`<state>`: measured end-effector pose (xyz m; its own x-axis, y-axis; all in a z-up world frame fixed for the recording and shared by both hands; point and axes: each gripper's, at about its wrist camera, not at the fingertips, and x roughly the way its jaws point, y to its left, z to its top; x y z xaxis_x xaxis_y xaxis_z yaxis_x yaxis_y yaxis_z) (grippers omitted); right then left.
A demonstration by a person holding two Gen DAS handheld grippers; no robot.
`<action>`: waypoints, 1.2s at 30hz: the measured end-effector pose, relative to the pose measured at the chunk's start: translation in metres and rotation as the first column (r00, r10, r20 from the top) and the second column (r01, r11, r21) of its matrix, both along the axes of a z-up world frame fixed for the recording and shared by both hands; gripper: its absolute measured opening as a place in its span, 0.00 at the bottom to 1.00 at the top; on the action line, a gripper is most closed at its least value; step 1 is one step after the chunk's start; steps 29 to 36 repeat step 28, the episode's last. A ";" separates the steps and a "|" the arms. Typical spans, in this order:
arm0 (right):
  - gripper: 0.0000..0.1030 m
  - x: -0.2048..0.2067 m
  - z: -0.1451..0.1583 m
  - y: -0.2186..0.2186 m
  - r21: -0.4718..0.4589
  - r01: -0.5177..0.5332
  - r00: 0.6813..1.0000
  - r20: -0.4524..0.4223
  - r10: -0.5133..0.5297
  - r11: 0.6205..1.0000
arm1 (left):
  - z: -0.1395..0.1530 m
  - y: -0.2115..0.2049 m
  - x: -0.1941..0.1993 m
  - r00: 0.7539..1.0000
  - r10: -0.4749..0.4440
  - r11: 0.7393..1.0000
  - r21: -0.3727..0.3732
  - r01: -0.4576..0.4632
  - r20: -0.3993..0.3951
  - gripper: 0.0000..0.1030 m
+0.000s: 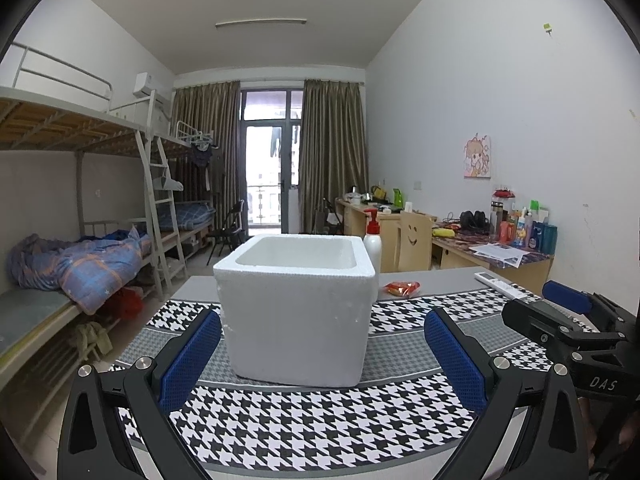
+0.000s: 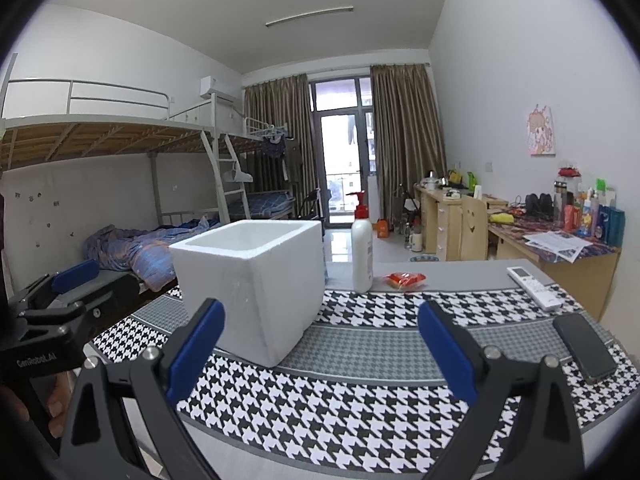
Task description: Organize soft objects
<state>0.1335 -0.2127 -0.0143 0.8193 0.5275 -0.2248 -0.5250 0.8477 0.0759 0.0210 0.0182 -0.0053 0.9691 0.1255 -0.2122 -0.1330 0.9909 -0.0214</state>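
Both the left gripper (image 1: 322, 354) and right gripper (image 2: 320, 348) hang spread and empty near the foam box (image 1: 296, 304); far right lies what looks like a red snack packet (image 2: 404, 279).

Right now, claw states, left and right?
Left claw: open, holding nothing.
Right claw: open, holding nothing.

Black-framed left gripper (image 1: 322, 354) and right gripper (image 2: 320, 344) — blue ribbed pads, silver screws — white "DAS" lettering
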 end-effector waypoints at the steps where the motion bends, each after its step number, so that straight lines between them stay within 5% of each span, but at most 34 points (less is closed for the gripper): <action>1: 0.96 -0.001 -0.001 -0.001 -0.001 0.004 1.000 0.001 -0.004 1.000 | 0.000 0.000 0.000 1.000 0.001 1.000 0.001 -0.001 -0.001 0.99; 36: 0.96 0.001 -0.002 0.000 -0.004 0.006 1.000 0.004 -0.006 1.000 | -0.002 0.002 0.004 1.000 0.006 1.000 -0.002 -0.006 -0.020 0.99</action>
